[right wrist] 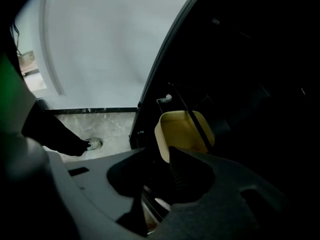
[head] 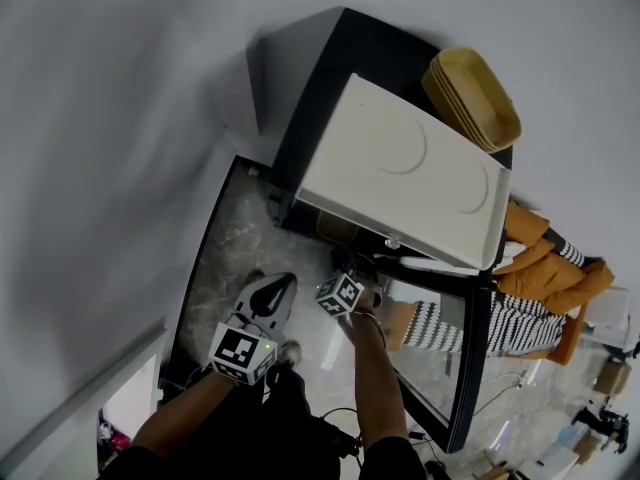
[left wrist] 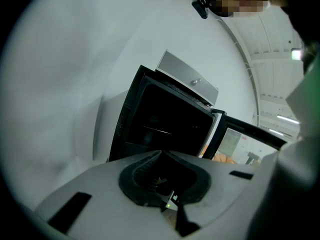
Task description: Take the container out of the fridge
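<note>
Inside, bar (right wrist: 192,121) across yel. container (right wrist: 175,130), trays (head: 475,96) atop fridge (head: 322,106)

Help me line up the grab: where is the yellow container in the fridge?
In the right gripper view the yellow container sits inside the dark fridge, just beyond the open right tongs, behind a thin black bar.

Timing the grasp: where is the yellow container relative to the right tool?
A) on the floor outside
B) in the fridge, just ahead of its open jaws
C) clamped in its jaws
B: the right gripper view shows the yellow container inside the fridge beyond the right tool, whose jaws stand apart without clamping it.
</note>
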